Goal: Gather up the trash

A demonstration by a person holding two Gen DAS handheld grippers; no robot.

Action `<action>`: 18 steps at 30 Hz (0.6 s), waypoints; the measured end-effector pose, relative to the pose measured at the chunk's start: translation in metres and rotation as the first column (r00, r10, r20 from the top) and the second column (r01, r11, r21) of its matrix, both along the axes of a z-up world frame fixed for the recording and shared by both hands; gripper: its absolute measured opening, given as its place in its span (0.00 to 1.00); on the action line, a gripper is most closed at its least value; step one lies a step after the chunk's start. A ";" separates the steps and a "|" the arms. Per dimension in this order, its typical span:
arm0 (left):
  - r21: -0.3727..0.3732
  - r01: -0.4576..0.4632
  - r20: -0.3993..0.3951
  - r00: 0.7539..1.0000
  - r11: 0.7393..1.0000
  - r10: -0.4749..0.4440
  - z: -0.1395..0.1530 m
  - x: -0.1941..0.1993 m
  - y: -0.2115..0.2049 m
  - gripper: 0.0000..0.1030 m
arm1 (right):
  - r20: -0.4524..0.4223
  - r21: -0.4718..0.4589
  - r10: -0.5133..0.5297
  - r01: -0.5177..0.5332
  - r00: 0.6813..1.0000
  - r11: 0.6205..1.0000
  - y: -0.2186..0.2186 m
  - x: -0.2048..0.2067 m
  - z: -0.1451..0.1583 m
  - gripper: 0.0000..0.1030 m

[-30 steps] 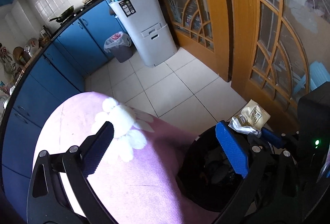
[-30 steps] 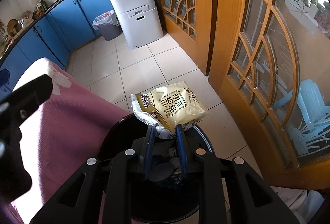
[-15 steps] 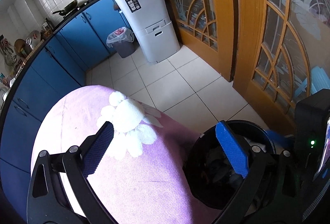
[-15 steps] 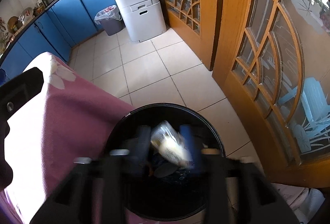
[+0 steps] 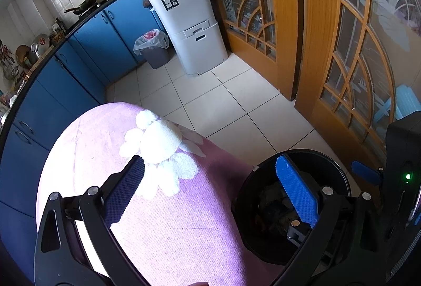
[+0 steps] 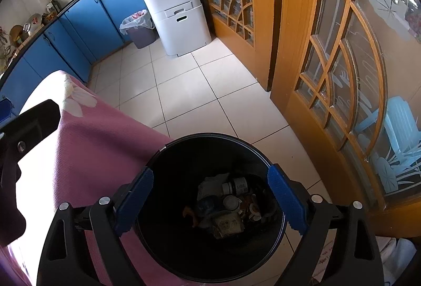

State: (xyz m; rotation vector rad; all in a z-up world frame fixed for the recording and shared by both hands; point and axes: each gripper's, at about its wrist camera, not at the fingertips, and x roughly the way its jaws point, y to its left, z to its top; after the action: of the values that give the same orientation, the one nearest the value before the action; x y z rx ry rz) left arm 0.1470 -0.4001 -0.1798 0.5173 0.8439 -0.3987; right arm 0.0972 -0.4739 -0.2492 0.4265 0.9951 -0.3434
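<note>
My right gripper (image 6: 210, 203) hangs directly over the black trash bin (image 6: 168, 151), its jaws spread wide with nothing between them. My left gripper (image 5: 210, 191) is likewise spread and empty, poised over the near edge of the desk, which wears a pink cloth (image 5: 168, 228) with a white flower pattern.

Location of the trash: it lies at the bottom of the bin, which stands on the tiled floor (image 6: 184, 94) hard against the right edge of the desk. A printed snack packet (image 6: 227, 226) sits nearest in the heap, with a small bottle (image 6: 235, 186) and a round lid or can end (image 6: 231, 203) beyond it. The rest of the pile is too dark to itemise.

Assessment of the step in hand: I judge the drop complete and the withdrawal due. Best practice is to lift the right gripper straight up, keeping the open fingers clear of the bin rim so it is not tipped, then swing left toward the desk for the next piece.

Count:
- Grippers: two, both empty.
- Black bins under the gripper: one.
- Lined waste baskets (image 6: 138, 25) far across the floor: one, beside a white cabinet (image 6: 176, 4).
- Trash visible on the pink cloth: none in either view.
- Items distinguishable in the bin: three at least; the full number I cannot tell.
</note>
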 end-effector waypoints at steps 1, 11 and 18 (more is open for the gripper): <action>0.000 0.000 -0.001 1.000 1.000 0.000 0.000 0.000 0.000 0.96 | -0.001 0.000 0.000 0.000 1.000 1.000 0.000 0.000 0.000 0.84; 0.001 0.003 -0.003 1.000 1.000 -0.003 -0.001 0.000 -0.002 0.96 | 0.003 0.000 -0.002 0.002 1.000 1.000 0.000 -0.001 0.000 0.84; 0.006 0.009 0.004 1.000 1.000 -0.009 -0.001 -0.001 -0.002 0.96 | 0.006 -0.001 -0.002 0.002 1.000 1.000 0.001 0.000 0.003 0.84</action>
State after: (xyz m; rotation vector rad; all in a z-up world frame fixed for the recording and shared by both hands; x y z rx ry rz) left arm 0.1461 -0.4024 -0.1810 0.5273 0.8391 -0.4036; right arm 0.0976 -0.4730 -0.2464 0.4277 0.9888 -0.3440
